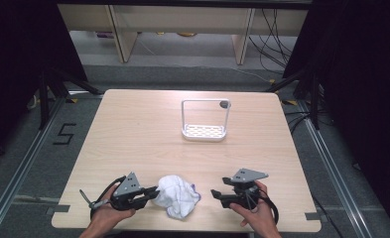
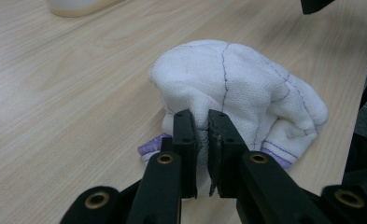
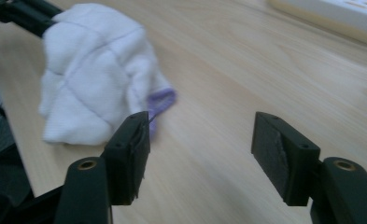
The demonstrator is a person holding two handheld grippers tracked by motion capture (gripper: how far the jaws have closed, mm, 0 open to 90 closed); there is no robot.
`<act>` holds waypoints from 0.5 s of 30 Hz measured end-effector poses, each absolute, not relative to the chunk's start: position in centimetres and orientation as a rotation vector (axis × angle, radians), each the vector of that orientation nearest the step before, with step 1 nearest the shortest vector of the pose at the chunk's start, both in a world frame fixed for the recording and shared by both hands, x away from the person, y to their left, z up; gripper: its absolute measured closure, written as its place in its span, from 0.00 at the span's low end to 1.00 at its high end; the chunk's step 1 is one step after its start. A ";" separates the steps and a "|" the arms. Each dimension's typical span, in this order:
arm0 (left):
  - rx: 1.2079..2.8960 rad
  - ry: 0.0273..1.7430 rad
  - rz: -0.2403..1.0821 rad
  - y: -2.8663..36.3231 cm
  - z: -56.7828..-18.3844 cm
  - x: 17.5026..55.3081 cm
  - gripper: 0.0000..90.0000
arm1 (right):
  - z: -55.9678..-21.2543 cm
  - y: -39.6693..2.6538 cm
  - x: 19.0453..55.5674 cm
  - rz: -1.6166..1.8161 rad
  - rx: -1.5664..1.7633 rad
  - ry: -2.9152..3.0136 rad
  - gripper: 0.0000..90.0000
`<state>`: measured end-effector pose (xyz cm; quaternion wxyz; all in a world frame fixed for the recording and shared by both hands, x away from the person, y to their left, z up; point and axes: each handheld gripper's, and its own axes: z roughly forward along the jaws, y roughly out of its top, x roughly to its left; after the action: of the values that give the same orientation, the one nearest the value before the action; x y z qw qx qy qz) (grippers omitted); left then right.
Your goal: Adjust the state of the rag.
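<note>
A crumpled white cloth (image 1: 177, 196) with purple stitching lies near the table's front edge, between the two hands. My left gripper (image 1: 155, 192) meets it from the left. In the left gripper view, the jaws (image 2: 201, 135) are pinched together on a fold of the cloth (image 2: 237, 88). My right gripper (image 1: 215, 194) sits on the cloth's right, a short way off. In the right gripper view, its jaws (image 3: 204, 140) stand wide with only bare table between them. The cloth (image 3: 92, 79) lies ahead and to the left there.
A white wire-framed rack (image 1: 205, 131) with a slotted base stands at the middle back of the wooden table (image 1: 133, 129). Its base edge shows in the left gripper view (image 2: 74, 7) and the right gripper view (image 3: 330, 14). Dark floor and stands surround the table.
</note>
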<state>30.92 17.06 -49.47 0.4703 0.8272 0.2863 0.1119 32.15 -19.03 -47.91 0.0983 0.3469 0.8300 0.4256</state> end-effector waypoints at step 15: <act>2.045 0.690 0.270 17.2 -49.6 31.0 0.91 | -49.3 -12.4 33.0 1.123 0.823 2.619 0.67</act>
<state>31.02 17.20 -49.62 0.4649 0.8324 0.2809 0.1098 32.99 -12.44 -49.30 0.0875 0.2764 0.8795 0.3773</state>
